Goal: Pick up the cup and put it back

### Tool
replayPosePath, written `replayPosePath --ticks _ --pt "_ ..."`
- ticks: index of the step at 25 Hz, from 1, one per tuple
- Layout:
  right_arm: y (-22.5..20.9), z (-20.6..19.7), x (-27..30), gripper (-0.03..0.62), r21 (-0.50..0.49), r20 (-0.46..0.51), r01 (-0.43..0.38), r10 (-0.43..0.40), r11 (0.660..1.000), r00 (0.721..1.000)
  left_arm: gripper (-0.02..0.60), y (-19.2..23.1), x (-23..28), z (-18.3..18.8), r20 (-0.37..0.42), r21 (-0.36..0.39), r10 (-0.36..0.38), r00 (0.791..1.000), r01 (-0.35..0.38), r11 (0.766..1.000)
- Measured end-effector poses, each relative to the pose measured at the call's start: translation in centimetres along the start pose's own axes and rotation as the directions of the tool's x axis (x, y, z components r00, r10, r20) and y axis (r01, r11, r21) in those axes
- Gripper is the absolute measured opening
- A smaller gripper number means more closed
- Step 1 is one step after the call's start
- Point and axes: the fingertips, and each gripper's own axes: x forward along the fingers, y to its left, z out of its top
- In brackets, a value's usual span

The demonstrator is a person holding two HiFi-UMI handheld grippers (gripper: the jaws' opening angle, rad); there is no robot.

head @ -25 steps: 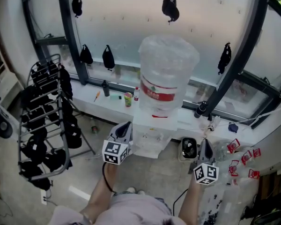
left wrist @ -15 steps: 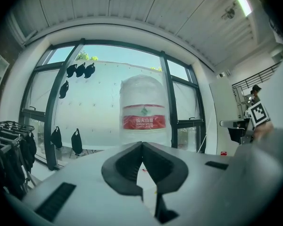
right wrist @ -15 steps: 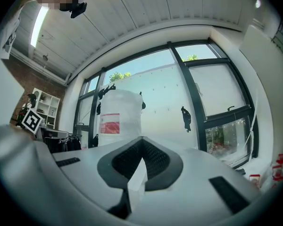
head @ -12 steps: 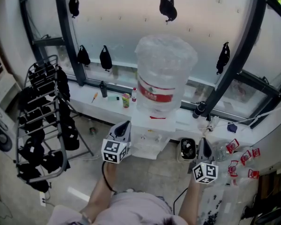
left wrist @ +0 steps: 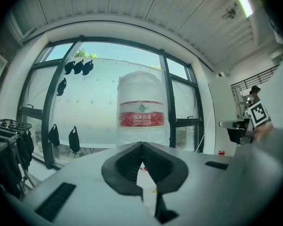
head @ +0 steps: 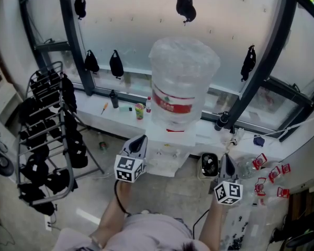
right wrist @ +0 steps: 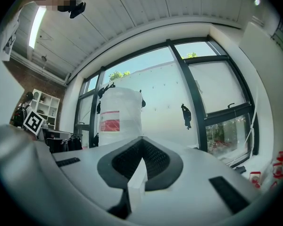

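A person stands facing a tall window with 2 hand-held grippers raised level. The left gripper (head: 140, 140) and the right gripper (head: 228, 159) each carry a cube with square black-and-white markers. Both have their dark jaws drawn together at the tips with nothing between them. Between the 2 grippers and just ahead of them stands a white box-shaped water dispenser (head: 167, 153). It is topped by a large clear plastic water bottle with a red label (head: 182, 82), which fills the middle of the left gripper view and sits left of centre in the right gripper view. What looks like the cup, a small colourful paper cup (head: 139, 111), stands upright on the long white window ledge (head: 94, 109). It is ahead of the left gripper's tip, well apart from both grippers, just beside the dispenser's left flank. A small red-capped bottle (head: 148, 104) stands close on its right. Further left along the ledge are an orange-handled screwdriver (head: 104, 108) and a slim black bottle (head: 114, 99). A pale box with a dark round opening (head: 210, 164) sits just left of the right gripper. Far to the left gripper's left stands a black wire rack hung with dark items (head: 47, 140).
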Motion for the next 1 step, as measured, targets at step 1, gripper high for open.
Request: replayPosePath --ticks 1 --pt "0.03 -0.07 0.02 0.015 0.000 -0.003 -0.001 0.001 1.000 1.000 0.026 -0.05 0.05 -0.07 -0.002 -0.002 -0.001 1.000 0.001 1.000"
